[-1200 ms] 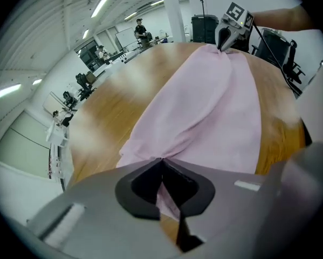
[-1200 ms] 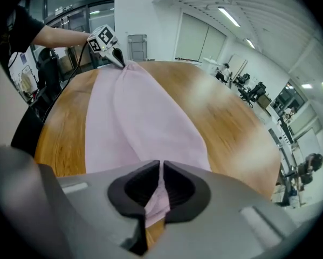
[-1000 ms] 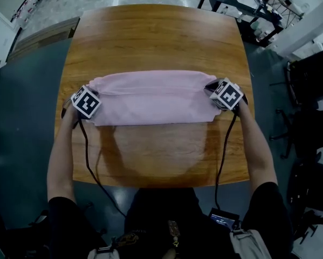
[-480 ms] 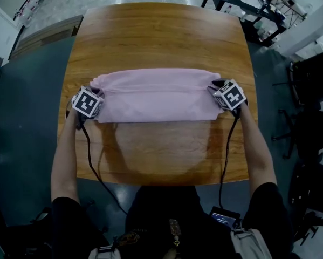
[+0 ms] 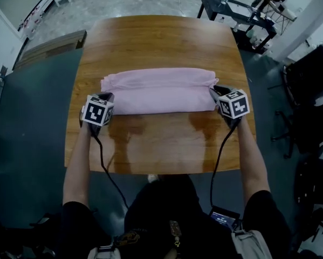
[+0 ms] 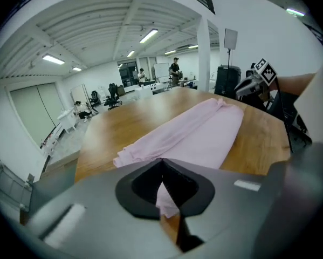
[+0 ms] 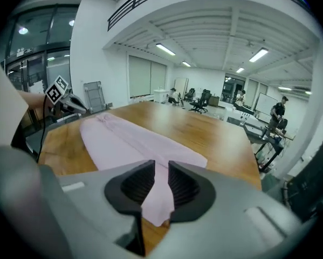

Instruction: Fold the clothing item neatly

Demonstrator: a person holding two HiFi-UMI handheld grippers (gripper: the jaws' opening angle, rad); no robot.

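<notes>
The pink cloth (image 5: 158, 90) lies folded into a long band across the middle of the wooden surface (image 5: 161, 42), running left to right in the head view with a lengthwise ridge along its far half; its two near corners are the only parts taken up; at the left end, the left gripper (image 5: 106, 97) has its fingers (image 6: 145, 182) clenched together on the near corner, and in the left gripper view a small flap of the cloth (image 6: 193, 134) shows pinched in the closed slit and hangs below it, clear of the wood; at the right end, the right gripper (image 5: 215, 91) has its fingers (image 7: 134, 185) set a narrow way apart, having just been opening, with the cloth (image 7: 123, 139) running up between them; the fabric fills that slim gap from pad to pad, and its corner dangles beneath the fingers above the bare wood, so the right gripper grasps the cloth too; from each gripper view the band stretches away over the surface to the other gripper at its far end, the right one (image 6: 255, 80) seen from the left and the left one (image 7: 64, 99) seen from the right; both grippers sit at the near edge of the cloth, angled down toward it, each carried on an outstretched forearm.
</notes>
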